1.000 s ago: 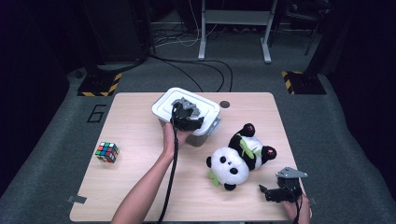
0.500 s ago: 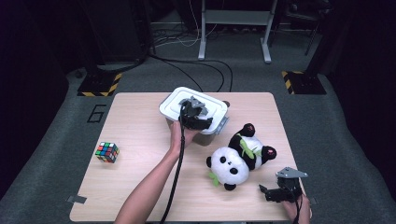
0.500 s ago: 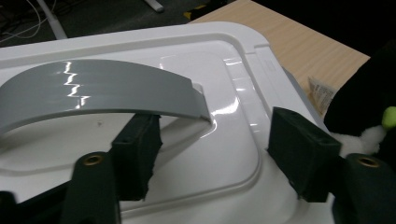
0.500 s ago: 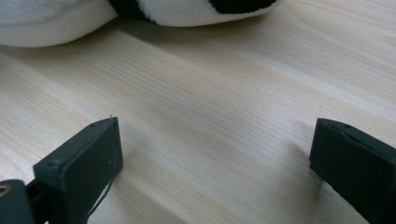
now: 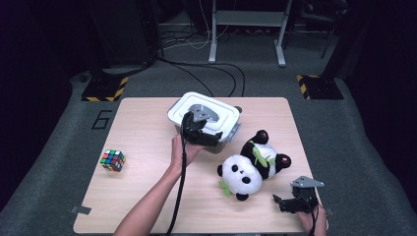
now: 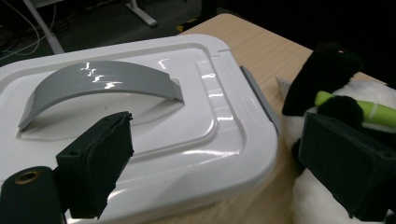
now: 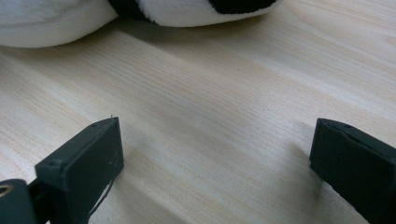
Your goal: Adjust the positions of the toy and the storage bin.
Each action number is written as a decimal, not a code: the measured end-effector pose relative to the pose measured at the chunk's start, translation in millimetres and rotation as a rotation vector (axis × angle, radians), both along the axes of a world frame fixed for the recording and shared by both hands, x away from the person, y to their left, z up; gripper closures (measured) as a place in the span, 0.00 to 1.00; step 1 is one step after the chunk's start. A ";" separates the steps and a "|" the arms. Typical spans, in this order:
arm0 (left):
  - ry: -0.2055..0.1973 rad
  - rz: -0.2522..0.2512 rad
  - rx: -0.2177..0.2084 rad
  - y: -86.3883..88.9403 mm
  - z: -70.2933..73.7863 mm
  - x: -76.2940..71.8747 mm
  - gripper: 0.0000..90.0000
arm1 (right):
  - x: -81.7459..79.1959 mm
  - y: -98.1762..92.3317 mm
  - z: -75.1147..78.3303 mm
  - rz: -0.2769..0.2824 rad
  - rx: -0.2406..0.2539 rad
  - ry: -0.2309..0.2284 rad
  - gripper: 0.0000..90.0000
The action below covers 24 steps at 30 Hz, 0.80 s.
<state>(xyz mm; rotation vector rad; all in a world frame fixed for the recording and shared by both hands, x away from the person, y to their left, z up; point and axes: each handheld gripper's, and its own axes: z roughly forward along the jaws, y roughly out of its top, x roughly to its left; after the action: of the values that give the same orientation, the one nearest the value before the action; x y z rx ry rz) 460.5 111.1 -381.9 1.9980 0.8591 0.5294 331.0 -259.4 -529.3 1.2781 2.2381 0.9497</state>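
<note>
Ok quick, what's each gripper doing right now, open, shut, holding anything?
Left gripper: jaws have just been opening, now open over the white lidded box, nothing between them.
Right gripper: open over the bare table, holding nothing.

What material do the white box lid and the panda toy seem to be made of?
The white box lid looks like glossy hard plastic: light glints on it and on its grey handle. The panda toy seems to be soft plush fabric with a fuzzy surface.
</note>
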 end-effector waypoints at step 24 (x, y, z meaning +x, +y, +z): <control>0.047 -0.177 0.012 -29.6 -25.8 -57.0 0.00 | 0.0 0.0 0.0 -0.001 0.000 0.000 0.02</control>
<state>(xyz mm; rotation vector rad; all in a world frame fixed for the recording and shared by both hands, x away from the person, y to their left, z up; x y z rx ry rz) 403.5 81.5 -407.7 2.0811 0.6995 0.3886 331.0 -259.3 -529.3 1.2787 2.2373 0.9500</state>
